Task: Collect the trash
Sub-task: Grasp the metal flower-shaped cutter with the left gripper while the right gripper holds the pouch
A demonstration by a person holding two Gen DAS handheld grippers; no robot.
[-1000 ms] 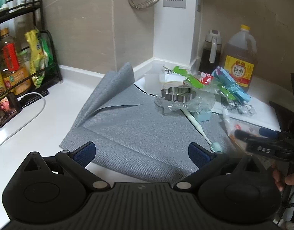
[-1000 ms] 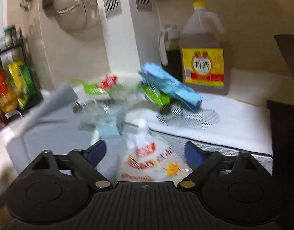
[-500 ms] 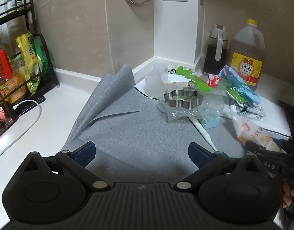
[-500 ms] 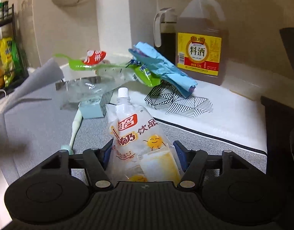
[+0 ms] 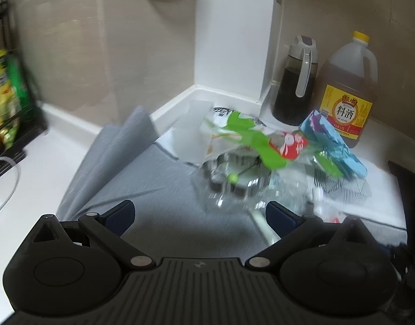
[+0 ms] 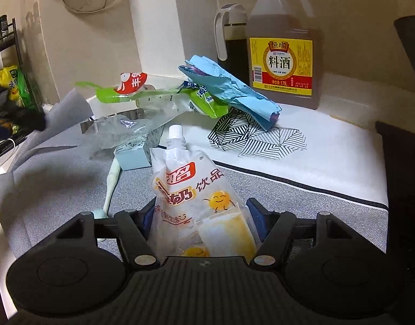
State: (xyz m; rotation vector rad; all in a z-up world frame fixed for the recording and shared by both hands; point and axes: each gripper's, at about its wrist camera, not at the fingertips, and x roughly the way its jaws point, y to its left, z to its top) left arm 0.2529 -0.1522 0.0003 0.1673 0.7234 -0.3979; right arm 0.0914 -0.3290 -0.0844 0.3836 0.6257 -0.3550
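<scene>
A white and orange drink pouch (image 6: pixel 196 195) with a white cap stands between the pads of my right gripper (image 6: pixel 202 215). The pads touch both its sides while the jaws are opening slightly. Beyond it lies a trash pile: a green and red wrapper (image 6: pixel 112 93), a crumpled blue wrapper (image 6: pixel 229 92), a clear plastic bag (image 6: pixel 120 130) and a white toothbrush (image 6: pixel 111 184). In the blurred left wrist view, my left gripper (image 5: pixel 199 212) is open and empty, just short of the clear bag (image 5: pixel 248 189) and green wrapper (image 5: pixel 250 140).
A grey mat (image 5: pixel 153 184) with a raised fold covers the white counter. A cooking-wine jug (image 6: pixel 283 54) and a dark sauce dispenser (image 5: pixel 297 86) stand in the back corner. A black rack with packets (image 5: pixel 7 94) is at the left, and a small light-blue box (image 6: pixel 134 154) sits by the pile.
My right gripper closed from wide open onto the drink pouch and stayed in place. My left gripper moved forward and right, so the trash pile is now much nearer.
</scene>
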